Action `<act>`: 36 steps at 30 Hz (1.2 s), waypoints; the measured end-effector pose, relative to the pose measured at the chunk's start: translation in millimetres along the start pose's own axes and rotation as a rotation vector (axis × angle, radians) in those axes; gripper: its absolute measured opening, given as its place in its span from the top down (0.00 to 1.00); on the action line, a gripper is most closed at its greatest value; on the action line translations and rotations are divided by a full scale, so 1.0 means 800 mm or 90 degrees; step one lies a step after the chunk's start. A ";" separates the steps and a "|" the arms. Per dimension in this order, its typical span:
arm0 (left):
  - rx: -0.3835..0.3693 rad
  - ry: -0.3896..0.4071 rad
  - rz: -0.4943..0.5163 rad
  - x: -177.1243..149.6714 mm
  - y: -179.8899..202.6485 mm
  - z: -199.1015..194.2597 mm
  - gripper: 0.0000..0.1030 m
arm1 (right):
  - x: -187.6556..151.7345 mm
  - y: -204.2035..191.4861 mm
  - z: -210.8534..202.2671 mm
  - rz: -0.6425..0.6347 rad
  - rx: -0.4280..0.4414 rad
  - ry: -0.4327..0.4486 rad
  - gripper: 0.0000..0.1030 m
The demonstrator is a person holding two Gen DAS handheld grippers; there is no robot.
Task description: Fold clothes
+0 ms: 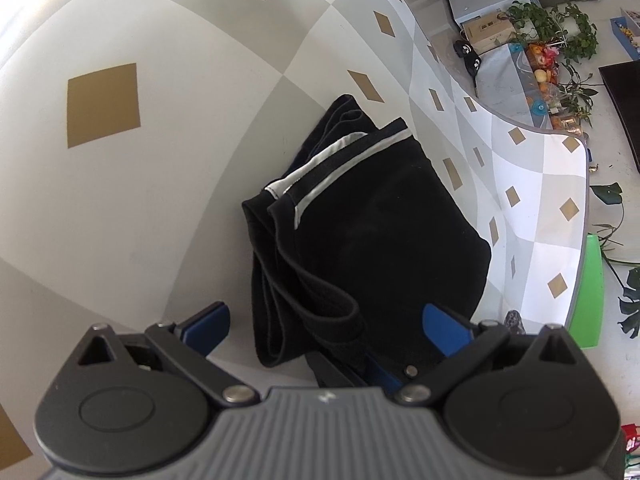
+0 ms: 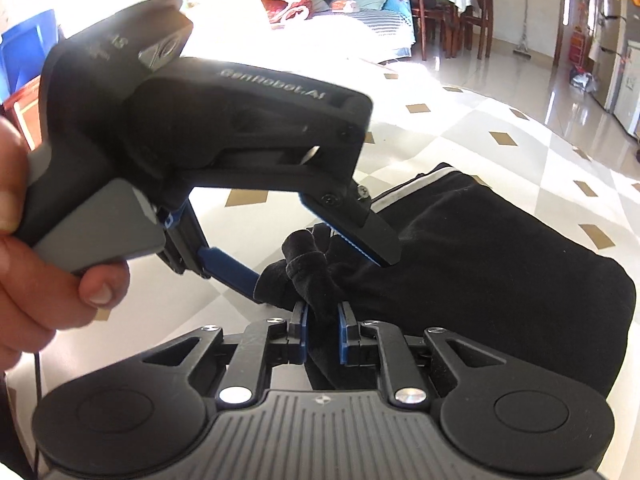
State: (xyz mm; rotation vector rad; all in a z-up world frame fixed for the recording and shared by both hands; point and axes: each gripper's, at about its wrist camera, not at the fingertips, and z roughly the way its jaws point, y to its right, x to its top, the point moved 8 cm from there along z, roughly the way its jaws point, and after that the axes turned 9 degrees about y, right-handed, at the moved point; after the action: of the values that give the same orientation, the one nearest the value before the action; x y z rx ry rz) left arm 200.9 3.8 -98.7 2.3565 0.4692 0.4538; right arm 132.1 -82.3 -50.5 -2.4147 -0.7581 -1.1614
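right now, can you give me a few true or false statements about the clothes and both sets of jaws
1. The black garment lies folded on the checked tablecloth. True.
2. The right gripper is wide open and touches nothing. False: its jaws are pinched on a bunch of the black cloth.
3. The left gripper has its jaws spread wide either side of the garment's near end. True.
4. The garment has red stripes. False: the stripes are white.
5. A person's hand holds the left gripper's handle. True.
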 end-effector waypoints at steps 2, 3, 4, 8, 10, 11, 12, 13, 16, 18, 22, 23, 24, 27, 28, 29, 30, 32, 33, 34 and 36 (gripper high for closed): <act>-0.013 -0.004 -0.011 -0.001 0.004 0.005 0.00 | 0.003 0.003 -0.007 0.033 0.014 0.003 0.88; -0.016 -0.006 -0.011 -0.002 0.006 0.008 0.00 | 0.004 0.003 -0.011 0.047 0.024 0.003 0.88; -0.020 -0.008 -0.012 -0.003 0.009 0.010 0.00 | 0.003 0.002 -0.013 0.053 0.033 0.002 0.88; -0.022 -0.011 0.003 -0.007 0.017 0.018 0.00 | -0.003 -0.007 -0.023 0.044 0.061 -0.005 0.89; -0.023 -0.008 0.005 -0.007 0.019 0.019 0.00 | -0.007 -0.014 -0.032 0.028 0.065 -0.009 0.89; -0.025 -0.006 0.001 -0.006 0.019 0.019 0.00 | -0.007 -0.017 -0.036 0.014 0.058 -0.006 0.89; -0.028 -0.004 -0.003 -0.006 0.018 0.020 0.00 | -0.007 -0.016 -0.039 -0.001 0.049 0.000 0.89; -0.031 -0.003 -0.008 -0.005 0.018 0.020 0.00 | -0.007 -0.017 -0.041 -0.024 0.040 0.003 0.85; -0.033 -0.004 -0.013 -0.005 0.018 0.021 0.00 | -0.010 -0.022 -0.045 -0.095 0.019 0.014 0.57; -0.033 -0.006 -0.016 -0.004 0.018 0.022 0.00 | -0.016 -0.032 -0.044 -0.117 0.030 0.013 0.56; -0.031 -0.011 -0.023 -0.003 0.018 0.022 0.00 | -0.027 -0.037 -0.026 -0.190 0.025 0.005 0.53; -0.031 -0.012 -0.024 -0.003 0.019 0.021 0.00 | -0.027 -0.037 -0.019 -0.210 0.017 0.004 0.53; -0.032 -0.012 -0.025 -0.002 0.019 0.021 0.00 | -0.028 -0.038 -0.014 -0.229 0.008 0.003 0.53; -0.040 -0.011 -0.023 0.000 0.023 0.019 0.00 | -0.035 -0.040 0.013 -0.260 -0.022 -0.003 0.53; -0.042 -0.011 -0.022 0.000 0.024 0.018 0.00 | -0.036 -0.039 0.017 -0.263 -0.030 -0.008 0.53; -0.045 -0.011 -0.021 0.001 0.026 0.018 0.00 | -0.037 -0.038 0.021 -0.261 -0.035 -0.008 0.54; -0.047 -0.011 -0.019 0.001 0.028 0.018 0.00 | -0.038 -0.036 0.025 -0.256 -0.038 -0.006 0.54; -0.048 -0.011 -0.013 0.002 0.029 0.018 0.00 | -0.036 -0.030 0.029 -0.242 -0.052 -0.009 0.72; -0.047 -0.011 -0.009 0.002 0.030 0.018 0.00 | -0.034 -0.026 0.031 -0.235 -0.060 -0.012 0.77; -0.043 -0.010 -0.004 0.003 0.029 0.018 0.00 | -0.032 -0.023 0.031 -0.225 -0.064 -0.011 0.84; -0.032 -0.006 0.007 0.003 0.026 0.019 0.00 | -0.027 -0.017 0.028 -0.199 -0.064 -0.006 0.89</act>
State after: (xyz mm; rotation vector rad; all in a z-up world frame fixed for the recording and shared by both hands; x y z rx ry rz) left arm 213.9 -18.0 -94.7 2.3129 0.4360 0.4532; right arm 126.2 -66.4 -79.8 -2.4448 -1.1371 -1.3315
